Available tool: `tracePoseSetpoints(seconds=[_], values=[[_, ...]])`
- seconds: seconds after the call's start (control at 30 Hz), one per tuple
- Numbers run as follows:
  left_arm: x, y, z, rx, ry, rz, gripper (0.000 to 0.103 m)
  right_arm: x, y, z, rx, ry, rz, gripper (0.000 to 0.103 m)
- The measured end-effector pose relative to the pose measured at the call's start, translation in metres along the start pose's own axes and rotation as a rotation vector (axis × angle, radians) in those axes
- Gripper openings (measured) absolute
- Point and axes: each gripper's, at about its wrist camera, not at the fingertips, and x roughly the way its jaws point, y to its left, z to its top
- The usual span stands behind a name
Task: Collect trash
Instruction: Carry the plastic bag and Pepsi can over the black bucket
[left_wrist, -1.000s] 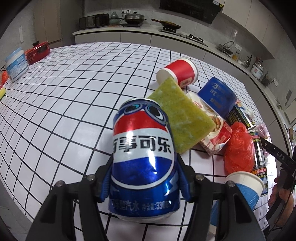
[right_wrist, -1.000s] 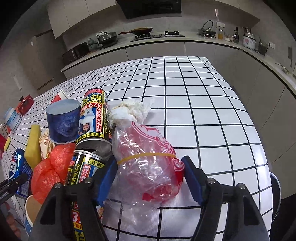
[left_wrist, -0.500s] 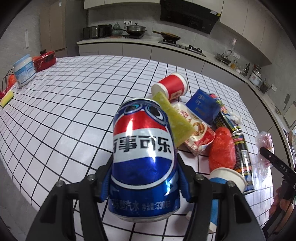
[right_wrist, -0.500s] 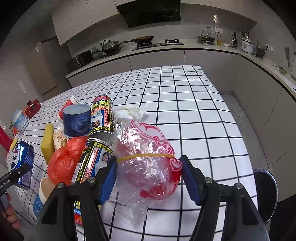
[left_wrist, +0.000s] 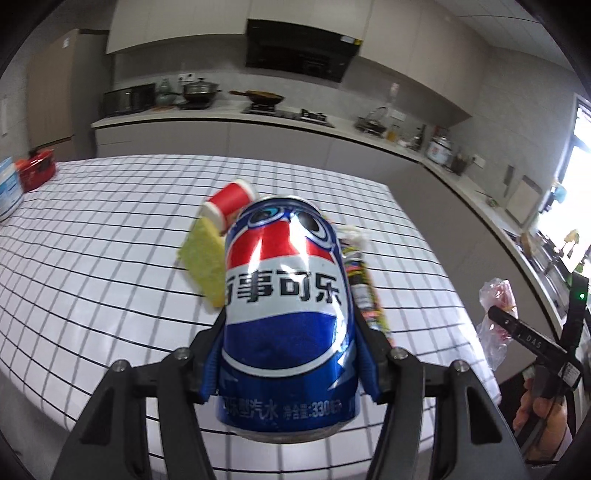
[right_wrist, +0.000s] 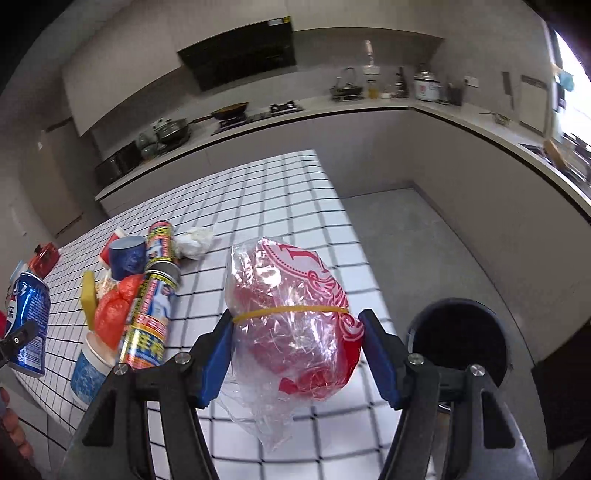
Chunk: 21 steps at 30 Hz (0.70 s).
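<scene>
The black bin (right_wrist: 460, 343) stands on the floor just off the table's (right_wrist: 295, 206) right edge, below and to the right of the right gripper (right_wrist: 297, 354), so that hand is the nearer one. Its pads are clenched on a crumpled plastic bag (right_wrist: 291, 325) bound by a yellow band, held clear above the table's near right corner, pointing steeply down. The left gripper (left_wrist: 288, 354) grasps an upright cola can (left_wrist: 286, 314), lifted over the near edge, farther from the bin.

A blue, red and white can (left_wrist: 286, 314), a clear red-printed bag (right_wrist: 291, 325), a black-gridded white tabletop (left_wrist: 92, 258).
</scene>
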Motion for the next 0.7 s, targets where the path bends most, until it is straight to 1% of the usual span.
tracePoseSetpoints(seconds=[0.1,0.23,0.3,0.33,0.4,0.43,0.5,0.57,0.63,0.7], values=[[-0.002,-0.023,-0.004,0.033,0.01,-0.059,0.06,-0.017,-0.027,-0.006,0.047,-0.014,-0.047,0.068],[-0.005,-0.059,-0.009,0.083,0.017,-0.112,0.06,-0.034,-0.07,-0.01,0.102,-0.034,-0.111,0.068],[-0.003,-0.08,-0.013,0.092,0.024,-0.137,0.06,-0.035,-0.101,-0.012,0.129,-0.033,-0.153,0.068],[-0.001,-0.088,-0.015,0.094,0.029,-0.144,0.06,-0.032,-0.119,-0.015,0.147,-0.018,-0.173,0.068],[0.008,-0.114,-0.022,0.095,0.049,-0.166,0.06,-0.021,-0.15,-0.021,0.18,0.017,-0.189,0.068],[0.011,-0.124,-0.024,0.096,0.054,-0.168,0.06,-0.014,-0.166,-0.024,0.192,0.041,-0.193,0.068],[0.027,-0.155,-0.028,0.099,0.072,-0.167,0.06,0.007,-0.198,-0.034,0.2,0.095,-0.195,0.068],[0.036,-0.183,-0.034,0.096,0.084,-0.155,0.06,0.029,-0.224,-0.041,0.197,0.15,-0.176,0.068],[0.049,-0.216,-0.04,0.076,0.11,-0.159,0.06,0.052,-0.245,-0.046,0.189,0.203,-0.15,0.068],[0.064,-0.249,-0.045,0.084,0.131,-0.158,0.06,0.075,-0.264,-0.049,0.168,0.246,-0.126,0.068]])
